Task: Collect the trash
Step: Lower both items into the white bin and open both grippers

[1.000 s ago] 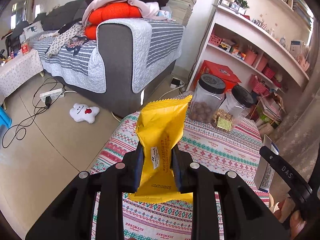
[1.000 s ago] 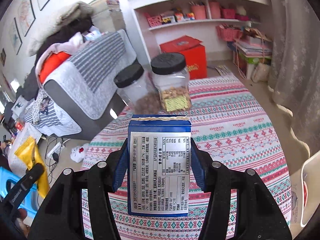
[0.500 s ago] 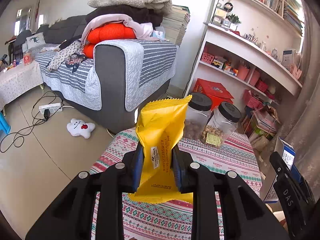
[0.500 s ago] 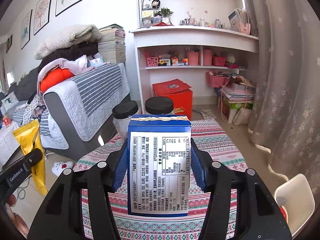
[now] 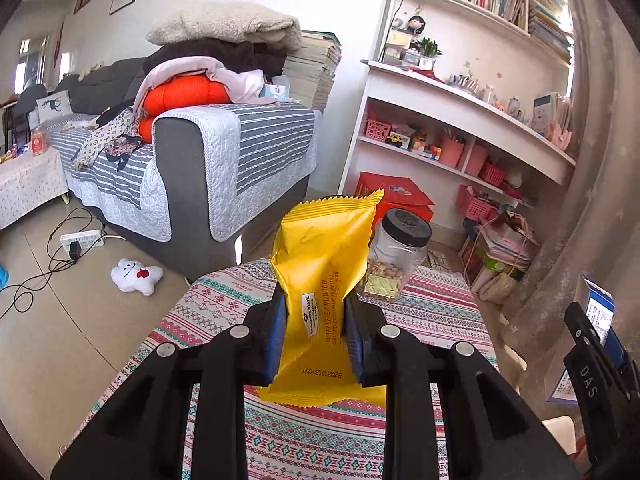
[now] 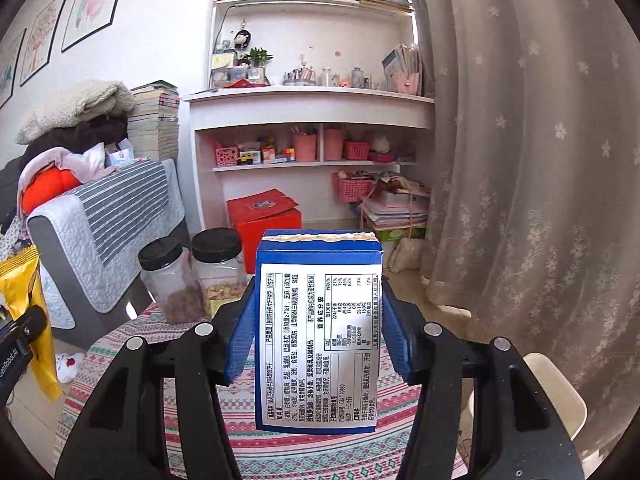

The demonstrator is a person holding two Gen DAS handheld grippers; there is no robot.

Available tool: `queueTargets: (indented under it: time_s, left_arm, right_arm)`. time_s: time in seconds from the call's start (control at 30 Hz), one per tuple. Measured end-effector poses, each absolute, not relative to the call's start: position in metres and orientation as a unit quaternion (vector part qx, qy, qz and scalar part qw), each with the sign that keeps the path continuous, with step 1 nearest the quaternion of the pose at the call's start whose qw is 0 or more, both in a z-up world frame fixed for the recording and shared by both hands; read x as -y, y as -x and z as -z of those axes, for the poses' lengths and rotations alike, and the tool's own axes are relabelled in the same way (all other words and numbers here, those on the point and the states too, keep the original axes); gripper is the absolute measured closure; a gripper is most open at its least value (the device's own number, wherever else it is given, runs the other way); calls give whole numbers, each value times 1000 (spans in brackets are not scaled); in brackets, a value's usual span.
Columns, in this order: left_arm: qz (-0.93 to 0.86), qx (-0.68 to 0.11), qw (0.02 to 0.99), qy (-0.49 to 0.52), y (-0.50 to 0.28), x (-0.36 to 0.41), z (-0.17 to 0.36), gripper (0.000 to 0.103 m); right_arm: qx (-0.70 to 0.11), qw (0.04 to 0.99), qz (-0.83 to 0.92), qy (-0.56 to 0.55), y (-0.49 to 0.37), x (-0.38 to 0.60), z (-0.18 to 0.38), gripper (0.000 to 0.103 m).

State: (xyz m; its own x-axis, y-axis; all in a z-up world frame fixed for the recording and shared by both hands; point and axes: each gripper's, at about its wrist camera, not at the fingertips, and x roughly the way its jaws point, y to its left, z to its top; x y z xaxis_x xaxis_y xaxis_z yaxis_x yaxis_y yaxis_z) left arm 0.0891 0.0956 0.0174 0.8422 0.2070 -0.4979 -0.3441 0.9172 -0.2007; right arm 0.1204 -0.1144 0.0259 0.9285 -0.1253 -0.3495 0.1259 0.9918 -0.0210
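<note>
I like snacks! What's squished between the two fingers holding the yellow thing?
A yellow snack wrapper, pinched by the left gripper, seen in the left wrist view.

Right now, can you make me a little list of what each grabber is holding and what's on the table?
left gripper: shut on the yellow wrapper, held above the table
right gripper: shut on the blue box, held above the table
table: covered with a patterned cloth
on the table: two clear jars with black lids, snacks inside
behind the table: grey sofa, white shelves
bin: none in view
</note>
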Motion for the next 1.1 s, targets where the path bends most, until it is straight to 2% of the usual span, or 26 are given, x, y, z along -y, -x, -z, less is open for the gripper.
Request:
queueTargets:
  time_s: [0.37,0.53,0.57,0.63,0.8,1.1]
  left_arm:
    - [-115,-251,954,117,-101,-44,-7,76]
    - [-104,-257,955,105,-106,-23,-2,76]
    - [-102,-258,955,102,-107,-18,-1,76]
    - [-97,-260,956,95,-108,-9,1,76]
    - [-68,-272,957,78,-111,23,8,76]
    - [46,-298,952,50,-119,128,5,76]
  right_arm:
    - [-190,960,204,-30,-117,228,-28,50]
    - [-228,932,275,-62,-115,292,-15,50]
    - [-239,926,285,-68,-115,303,-11,48]
    - [-256,914,302,-85,-114,323,-6,27]
    - [-239,907,327,-111,-99,356,-11,7]
    - [-205,883,383,-176,-66,436,-28,7]
